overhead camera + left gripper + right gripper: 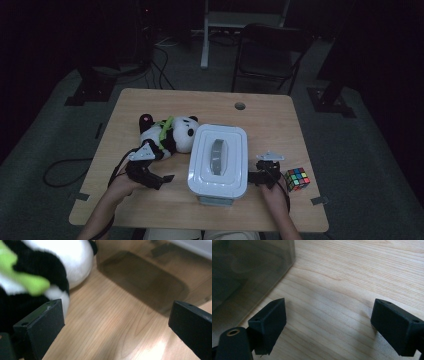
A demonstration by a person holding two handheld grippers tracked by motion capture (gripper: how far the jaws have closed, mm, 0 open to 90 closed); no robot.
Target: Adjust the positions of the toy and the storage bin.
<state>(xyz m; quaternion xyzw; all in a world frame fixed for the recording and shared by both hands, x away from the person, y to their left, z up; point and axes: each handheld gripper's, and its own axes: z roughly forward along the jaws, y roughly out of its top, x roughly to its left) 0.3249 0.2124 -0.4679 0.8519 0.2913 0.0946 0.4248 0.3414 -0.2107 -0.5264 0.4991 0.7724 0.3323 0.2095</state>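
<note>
A panda plush (167, 134) with a green strap lies at the table's left centre. Right of it stands a clear storage box (218, 160) with a white lid. My left gripper (159, 167) is open between the plush and the box, low over the wood. In the left gripper view, the panda (62, 262) presses against the left jaw, the box wall (145, 277) is ahead, and the left gripper (116, 312) holds nothing. My right gripper (260, 171) is open beside the box's right wall (244, 272), and only bare wood lies between the right gripper's (328, 307) jaws.
A Rubik's cube (297, 179) sits just right of the right hand. The wooden table (150, 105) has a cable hole (240, 106) near its far edge. A dark chair (270, 55) stands behind the table, and cables lie on the floor at left (65, 170).
</note>
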